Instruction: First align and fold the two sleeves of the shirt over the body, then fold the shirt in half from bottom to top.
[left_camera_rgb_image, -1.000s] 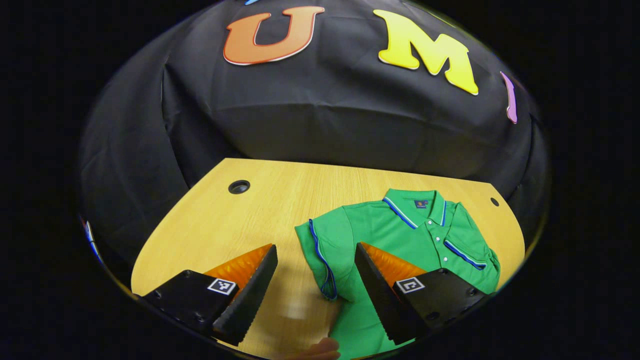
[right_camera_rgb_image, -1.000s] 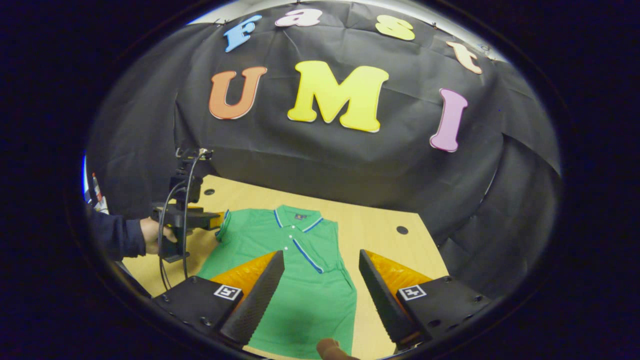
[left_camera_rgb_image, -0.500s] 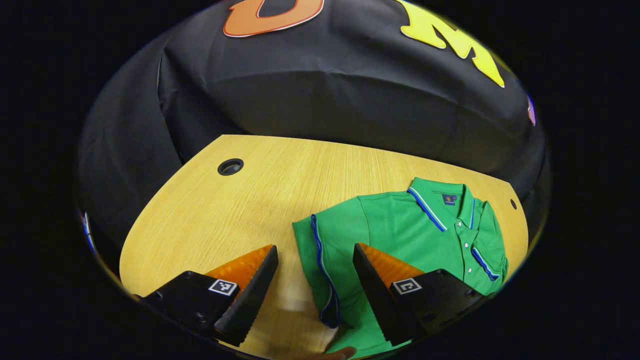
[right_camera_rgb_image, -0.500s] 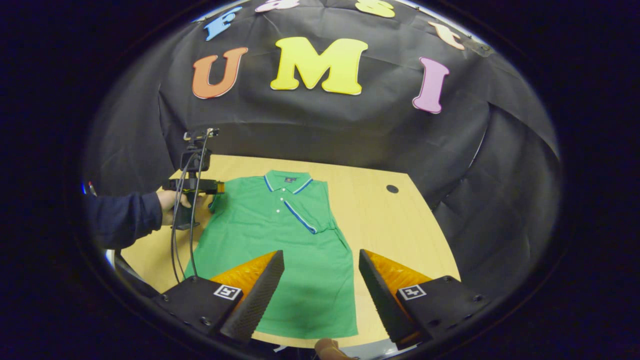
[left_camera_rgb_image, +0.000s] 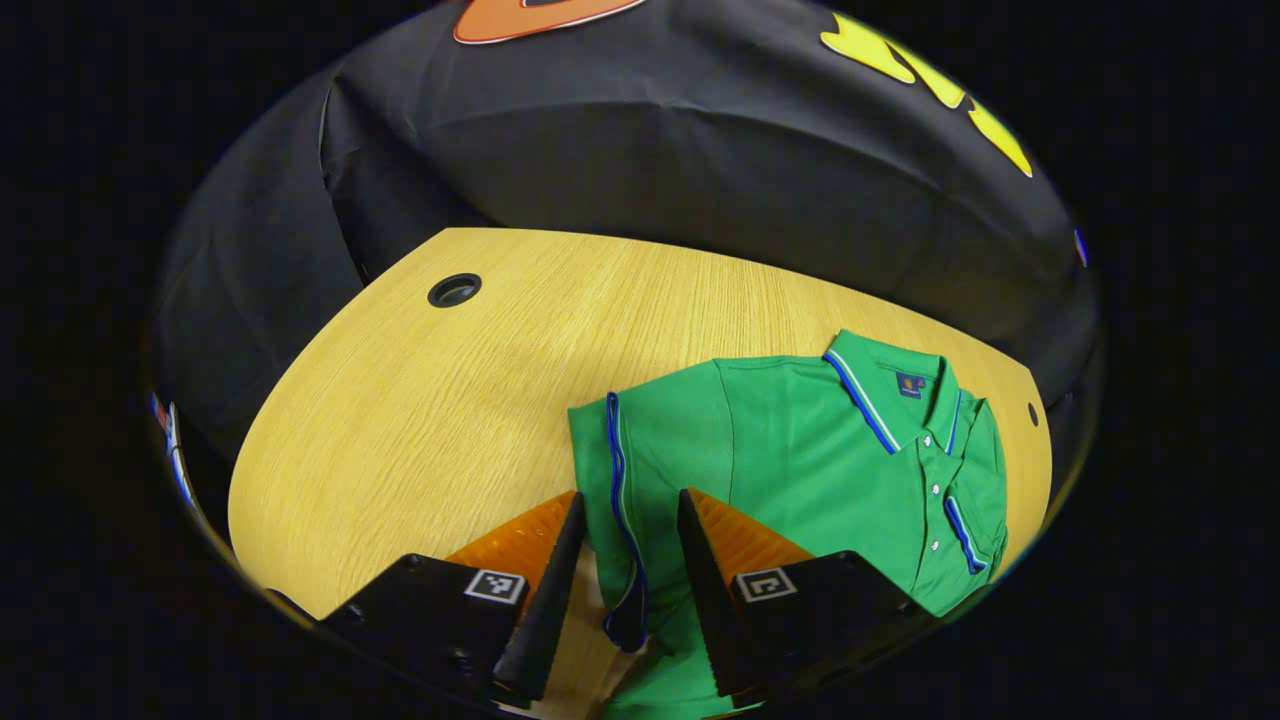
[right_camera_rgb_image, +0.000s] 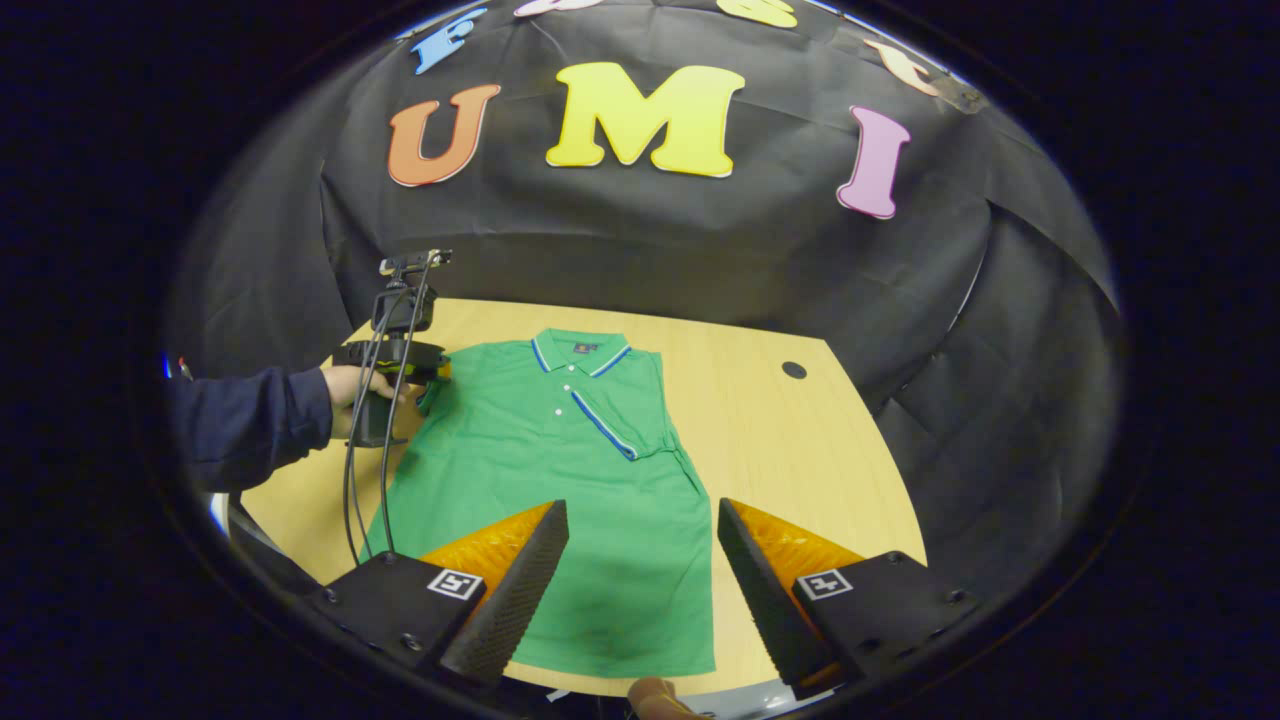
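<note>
A green polo shirt (right_camera_rgb_image: 560, 480) with blue-and-white trim lies flat on the wooden table (right_camera_rgb_image: 790, 450), collar toward the far side. One sleeve (right_camera_rgb_image: 625, 425) is folded over the body. The other sleeve (left_camera_rgb_image: 650, 450) lies flat, spread out from the body. My left gripper (left_camera_rgb_image: 630, 495) straddles its blue-trimmed hem (left_camera_rgb_image: 615, 480), with the fingers narrowed but still apart. In the right gripper view a hand in a dark sleeve (right_camera_rgb_image: 250, 425) holds that left gripper (right_camera_rgb_image: 435, 372) at the shirt's shoulder. My right gripper (right_camera_rgb_image: 640, 505) hovers open above the shirt's lower half.
The table has a round cable hole (left_camera_rgb_image: 454, 290) far from the shirt in the left gripper view and another hole (right_camera_rgb_image: 794, 370) beside the shirt in the right gripper view. Cables (right_camera_rgb_image: 355, 470) hang from the left gripper. The black cloth wall stands behind the table.
My left gripper dropped toward the flat sleeve and its fingers narrowed around the hem. My right gripper drew back and up, so the shirt's whole length now shows; it stayed open.
</note>
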